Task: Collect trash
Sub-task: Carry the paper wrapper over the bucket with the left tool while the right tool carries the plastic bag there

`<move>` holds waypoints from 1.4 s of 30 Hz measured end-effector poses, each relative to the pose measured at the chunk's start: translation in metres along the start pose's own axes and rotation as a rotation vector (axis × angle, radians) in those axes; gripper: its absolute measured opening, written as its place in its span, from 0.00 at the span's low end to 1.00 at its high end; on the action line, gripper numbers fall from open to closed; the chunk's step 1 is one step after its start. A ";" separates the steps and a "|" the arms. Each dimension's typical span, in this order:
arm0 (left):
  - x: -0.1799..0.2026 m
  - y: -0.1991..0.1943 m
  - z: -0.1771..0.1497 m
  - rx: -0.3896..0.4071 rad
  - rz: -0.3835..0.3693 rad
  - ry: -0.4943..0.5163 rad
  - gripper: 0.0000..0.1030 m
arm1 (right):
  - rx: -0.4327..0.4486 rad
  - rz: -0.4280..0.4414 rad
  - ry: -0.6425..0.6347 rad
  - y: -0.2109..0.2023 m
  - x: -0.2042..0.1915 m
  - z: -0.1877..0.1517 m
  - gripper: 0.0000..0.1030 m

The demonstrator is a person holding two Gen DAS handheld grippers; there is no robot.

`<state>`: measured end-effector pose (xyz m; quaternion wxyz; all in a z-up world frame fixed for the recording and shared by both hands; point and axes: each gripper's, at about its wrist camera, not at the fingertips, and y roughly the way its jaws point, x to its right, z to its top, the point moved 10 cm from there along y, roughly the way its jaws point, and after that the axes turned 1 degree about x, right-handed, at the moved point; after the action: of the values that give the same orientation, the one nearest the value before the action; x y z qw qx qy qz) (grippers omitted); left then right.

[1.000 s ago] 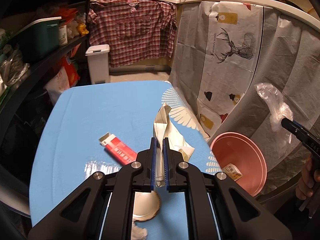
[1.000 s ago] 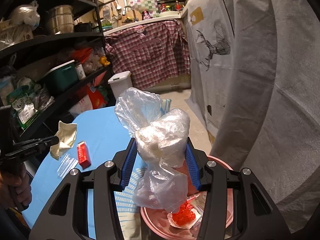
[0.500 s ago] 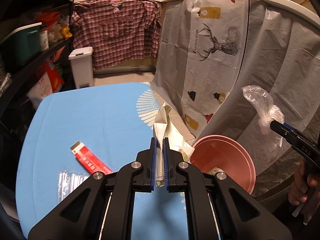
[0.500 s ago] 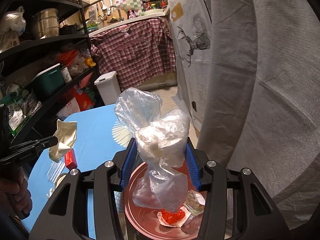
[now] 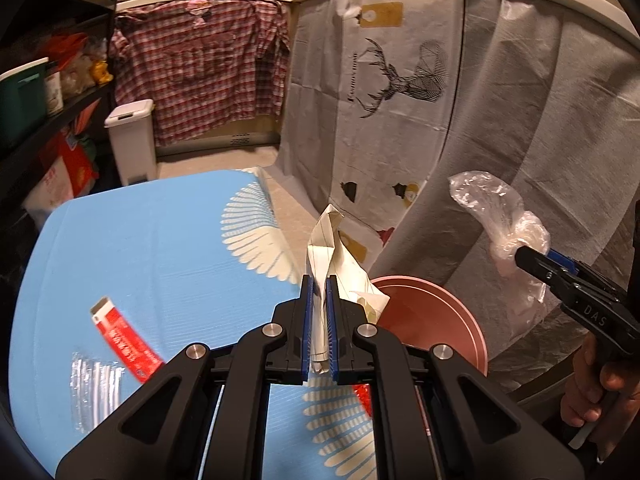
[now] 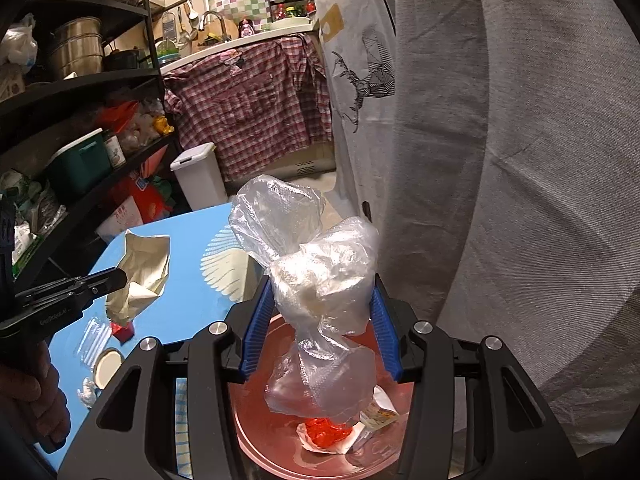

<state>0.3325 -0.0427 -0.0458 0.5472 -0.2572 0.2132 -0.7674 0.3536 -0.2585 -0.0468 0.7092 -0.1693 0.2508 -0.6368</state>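
My left gripper [image 5: 319, 284] is shut on a crumpled cream paper [image 5: 332, 252] and holds it above the blue table's right edge, beside the pink bin [image 5: 440, 320]. The paper also shows in the right wrist view [image 6: 140, 276]. My right gripper [image 6: 320, 300] is shut on a clear plastic bag [image 6: 320, 280] that hangs directly over the pink bin [image 6: 280, 432]. The bin holds a red wrapper [image 6: 324, 436] and a small label packet [image 6: 380, 426].
On the blue table [image 5: 140, 248] lie a red packet [image 5: 124, 340], a clear wrapper [image 5: 94, 392], a round lid [image 6: 106, 366] and a white scrap [image 6: 86, 398]. A grey curtain [image 5: 500, 120] hangs at right, shelves [image 6: 80, 128] at left, a white pedal bin [image 5: 132, 140] behind.
My left gripper has carried the paper rightward toward the pink bin. My right gripper has moved the plastic bag over the bin's middle.
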 end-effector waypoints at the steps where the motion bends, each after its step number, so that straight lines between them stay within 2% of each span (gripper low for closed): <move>1: 0.002 0.001 0.000 -0.001 -0.003 0.002 0.06 | -0.002 -0.004 -0.002 0.001 0.001 -0.001 0.46; 19: 0.042 0.029 -0.011 -0.049 -0.078 0.067 0.06 | -0.049 -0.051 -0.015 0.013 0.009 -0.011 0.47; 37: 0.052 0.043 -0.021 -0.091 -0.099 0.100 0.06 | -0.074 -0.061 -0.008 0.023 0.015 -0.015 0.47; 42: 0.055 0.047 -0.024 -0.111 -0.112 0.097 0.11 | -0.083 -0.070 -0.003 0.026 0.016 -0.017 0.53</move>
<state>0.3366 -0.1082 -0.0841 0.4776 -0.2609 0.2670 -0.7954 0.3662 -0.2699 -0.0777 0.6791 -0.2080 0.2699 -0.6501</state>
